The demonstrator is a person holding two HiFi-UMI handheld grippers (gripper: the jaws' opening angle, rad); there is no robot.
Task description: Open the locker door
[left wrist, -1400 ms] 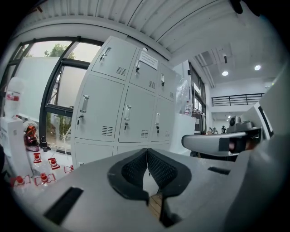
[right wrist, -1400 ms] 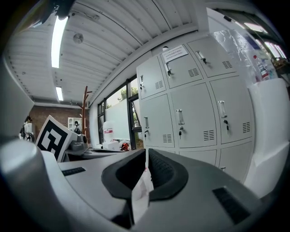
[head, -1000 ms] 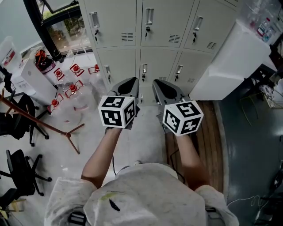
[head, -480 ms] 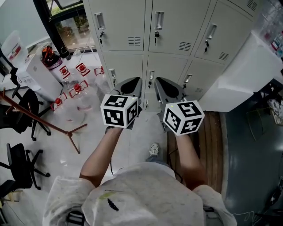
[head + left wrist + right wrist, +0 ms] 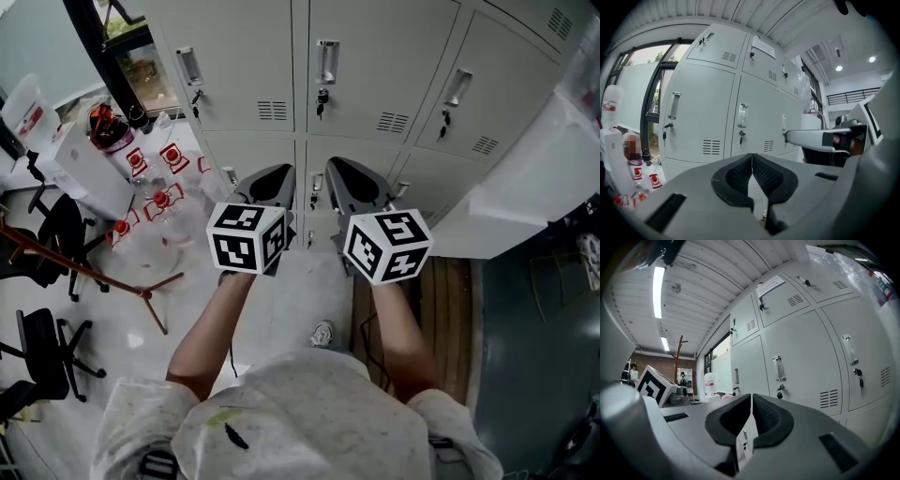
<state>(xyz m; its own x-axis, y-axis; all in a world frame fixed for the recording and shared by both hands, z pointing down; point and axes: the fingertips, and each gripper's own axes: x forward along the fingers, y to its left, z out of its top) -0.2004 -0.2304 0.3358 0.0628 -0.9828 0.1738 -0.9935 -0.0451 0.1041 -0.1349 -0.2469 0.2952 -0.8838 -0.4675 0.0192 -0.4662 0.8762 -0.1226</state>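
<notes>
Pale grey metal lockers (image 5: 375,56) at twelve o'clock have drawn nearer; left gripper (image 5: 277,174) and right gripper (image 5: 341,169), both closed and empty, touch nothing yet

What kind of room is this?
Probably a locker area in a workplace or lab, though I can't be sure. There's a wall of grey metal lockers with keys in them, red-capped clear bottles on the floor, and a black office chair.
</notes>
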